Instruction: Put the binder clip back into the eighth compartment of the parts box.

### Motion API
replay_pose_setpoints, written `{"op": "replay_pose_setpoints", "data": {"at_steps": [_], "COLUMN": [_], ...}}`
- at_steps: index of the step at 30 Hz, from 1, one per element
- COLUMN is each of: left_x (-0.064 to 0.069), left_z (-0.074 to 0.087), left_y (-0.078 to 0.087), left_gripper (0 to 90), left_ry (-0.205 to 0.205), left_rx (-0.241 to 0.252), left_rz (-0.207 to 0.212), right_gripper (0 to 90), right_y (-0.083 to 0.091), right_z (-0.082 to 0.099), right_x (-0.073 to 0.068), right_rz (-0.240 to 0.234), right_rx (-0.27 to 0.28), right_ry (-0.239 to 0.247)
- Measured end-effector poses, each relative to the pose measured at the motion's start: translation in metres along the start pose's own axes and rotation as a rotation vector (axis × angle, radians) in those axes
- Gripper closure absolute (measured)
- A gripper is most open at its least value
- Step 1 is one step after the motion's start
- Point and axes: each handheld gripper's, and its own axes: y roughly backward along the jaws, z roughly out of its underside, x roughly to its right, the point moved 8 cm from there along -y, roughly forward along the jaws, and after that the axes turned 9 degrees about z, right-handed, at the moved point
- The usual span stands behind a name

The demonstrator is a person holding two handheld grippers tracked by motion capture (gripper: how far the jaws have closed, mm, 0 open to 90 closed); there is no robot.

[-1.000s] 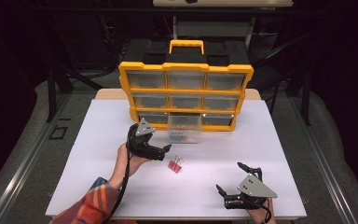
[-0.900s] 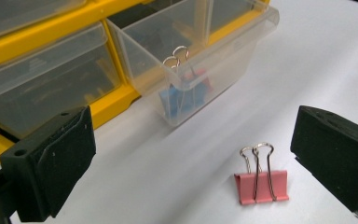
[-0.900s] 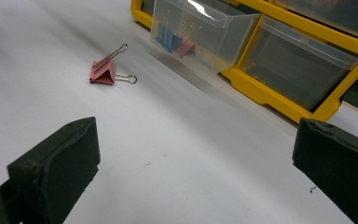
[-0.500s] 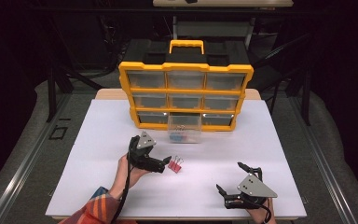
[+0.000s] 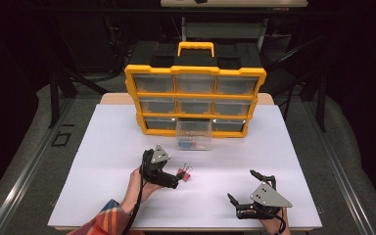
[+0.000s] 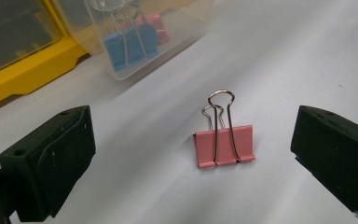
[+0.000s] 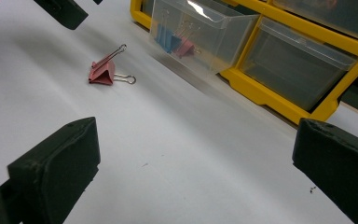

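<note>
A pink binder clip (image 6: pixel 223 145) lies on the white table top (image 5: pixel 103 161) with its wire handles up. My left gripper (image 6: pixel 191 128) is open, and the clip sits between its two jaws without touching either. From above, the left gripper (image 5: pixel 175 176) is just left of the clip (image 5: pixel 185 171). My right gripper (image 5: pixel 242 187) rests open near the front right edge with nothing in it. In the right gripper view, this gripper (image 7: pixel 196 154) looks across the table at the clip (image 7: pixel 103 71).
A yellow drawer organizer (image 5: pixel 196 98) with a handle stands at the back of the table. Its bottom middle clear drawer (image 5: pixel 193 134) is pulled out and holds blue and pink binder clips (image 6: pixel 135 37). White table surface (image 7: pixel 177 140) stretches between the grippers.
My left gripper has come down and toward the front right, so its open jaws now flank the pink clip. The right gripper and the clip have stayed put.
</note>
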Motion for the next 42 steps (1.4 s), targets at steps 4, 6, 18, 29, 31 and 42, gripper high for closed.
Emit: {"op": "replay_pose_setpoints", "data": {"at_steps": [4,6,18,29,31,42], "left_x": [0.004,0.007,0.017,0.020,0.020,0.018], "left_z": [0.002,0.003,0.009,0.015,0.016,0.020], "left_y": [-0.003,-0.006,-0.025,-0.036,-0.037,-0.040], "left_gripper": [0.0,0.0,8.5,24.1,28.9,40.4], "left_ry": [0.001,-0.002,-0.005,0.015,0.022,0.072], "left_rx": [0.005,0.009,-0.018,-0.043,-0.039,-0.041], "left_rz": [0.006,0.009,0.002,0.011,0.015,0.031], "right_gripper": [0.1,0.1,0.1,0.1,0.1,0.2], "right_y": [0.001,0.001,0.000,-0.001,0.000,-0.001], "right_z": [0.000,0.000,0.000,0.000,0.000,0.001], "right_x": [0.000,0.000,-0.002,-0.002,-0.003,-0.002], "right_rz": [0.000,-0.002,-0.013,-0.015,-0.015,-0.015], "right_rx": [0.001,0.002,0.002,0.000,0.001,-0.006], "right_ry": [0.000,0.000,0.010,0.015,0.015,0.018]}}
